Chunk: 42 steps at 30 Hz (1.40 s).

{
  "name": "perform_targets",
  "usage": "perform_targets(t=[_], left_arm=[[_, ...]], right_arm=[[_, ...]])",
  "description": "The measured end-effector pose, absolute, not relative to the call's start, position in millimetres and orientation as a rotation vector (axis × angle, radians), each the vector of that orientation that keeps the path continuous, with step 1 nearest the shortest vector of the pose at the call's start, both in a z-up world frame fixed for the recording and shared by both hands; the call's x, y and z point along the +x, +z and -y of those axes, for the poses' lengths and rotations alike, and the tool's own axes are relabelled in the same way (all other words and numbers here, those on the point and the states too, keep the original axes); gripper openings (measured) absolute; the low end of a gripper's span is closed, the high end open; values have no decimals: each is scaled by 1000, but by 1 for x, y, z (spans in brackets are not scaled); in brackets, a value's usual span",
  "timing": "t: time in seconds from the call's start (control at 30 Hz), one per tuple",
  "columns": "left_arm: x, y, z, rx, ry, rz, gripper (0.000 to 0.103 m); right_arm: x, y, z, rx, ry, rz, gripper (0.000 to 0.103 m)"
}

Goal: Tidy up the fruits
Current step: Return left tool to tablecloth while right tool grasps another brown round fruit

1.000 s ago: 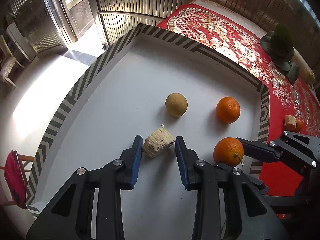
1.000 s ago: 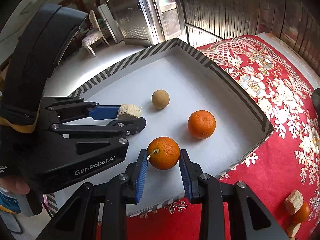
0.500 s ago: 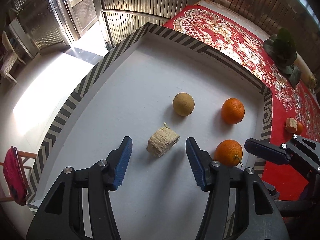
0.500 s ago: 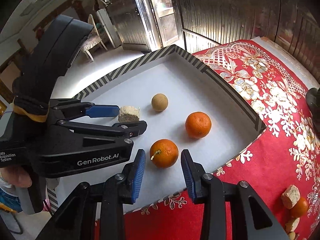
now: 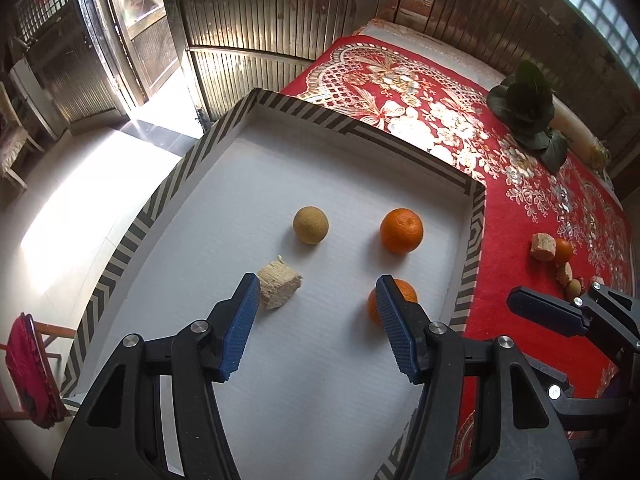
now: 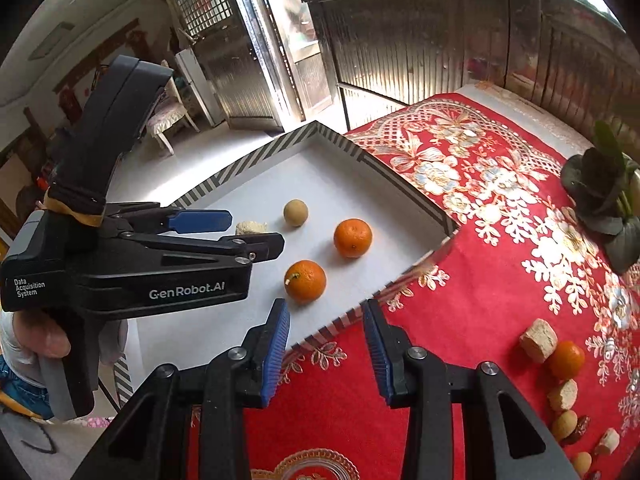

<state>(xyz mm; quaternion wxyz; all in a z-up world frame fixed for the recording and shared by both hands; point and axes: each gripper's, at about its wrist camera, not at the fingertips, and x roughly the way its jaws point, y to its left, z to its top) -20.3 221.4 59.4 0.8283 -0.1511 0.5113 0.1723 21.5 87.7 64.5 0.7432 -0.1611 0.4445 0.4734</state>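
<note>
A white tray with a striped rim [image 5: 476,232] holds a beige fibrous chunk [image 5: 280,289], a tan round fruit [image 5: 311,225] and two oranges. The far orange [image 5: 401,230] is in full view; the near one [image 5: 404,292] is partly hidden behind a finger. My left gripper [image 5: 316,284] hovers above the tray floor, its jaws opening, with nothing between them; the chunk lies just beyond its left fingertip. My right gripper [image 6: 326,308] is open and empty over the tray's near rim, with the stemmed orange [image 6: 305,281] just ahead of its left finger.
The tray rests on a red floral cloth [image 5: 400,92]. Several loose pieces and a small orange [image 6: 566,359] lie on the cloth at the right, with a beige block [image 6: 538,340] among them. A dark green plant [image 5: 524,104] stands farther back. Beyond the tray's left side is floor.
The left jaws let go of the beige chunk, spread wide and drew back upward. The right jaws released the stemmed orange and pulled back toward the cloth.
</note>
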Motion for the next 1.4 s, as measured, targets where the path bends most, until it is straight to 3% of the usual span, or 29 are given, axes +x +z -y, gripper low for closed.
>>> perform_targets(t=[0.97, 1.4], left_arm=[[40, 59, -65, -124, 16, -1137, 60], [71, 49, -51, -98, -40, -1156, 60]], right_arm=[[44, 42, 141, -50, 580, -1036, 38], [80, 27, 147, -91, 508, -1017, 38]])
